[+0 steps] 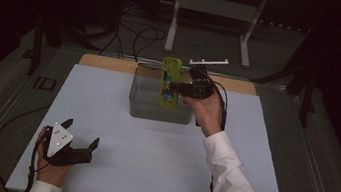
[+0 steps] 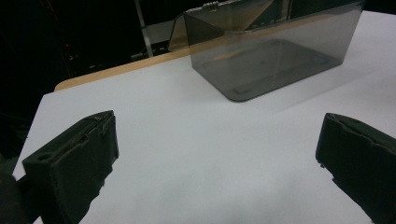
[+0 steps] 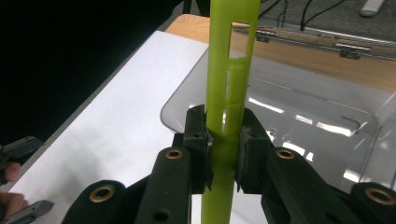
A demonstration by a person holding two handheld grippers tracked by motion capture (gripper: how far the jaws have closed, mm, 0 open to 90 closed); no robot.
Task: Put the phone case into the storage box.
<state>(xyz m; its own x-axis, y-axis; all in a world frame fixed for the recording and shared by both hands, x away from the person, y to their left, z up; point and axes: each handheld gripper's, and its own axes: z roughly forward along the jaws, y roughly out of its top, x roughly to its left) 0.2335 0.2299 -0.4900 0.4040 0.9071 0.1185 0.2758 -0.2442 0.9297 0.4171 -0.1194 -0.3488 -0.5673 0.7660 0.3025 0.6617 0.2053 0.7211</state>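
Note:
A lime-green phone case (image 1: 170, 83) stands upright over the clear grey plastic bin (image 1: 138, 102) at the far middle of the white tabletop. My right gripper (image 1: 179, 86) is shut on the case's edge, reaching in from the right. In the right gripper view both black pads pinch the thin green case (image 3: 227, 93) edge-on, with the bin's lid (image 3: 299, 116) beneath. My left gripper (image 1: 83, 136) rests at the near left of the table, jaws wide open and nothing between them. Ahead of it in the left gripper view sits the bin (image 2: 275, 51).
The white board (image 1: 149, 163) covers a wooden table (image 1: 107, 63). A white metal stand (image 1: 210, 16) and loose cables (image 1: 136, 35) lie on the floor behind. A small white bracket (image 1: 208, 61) sits at the far table edge.

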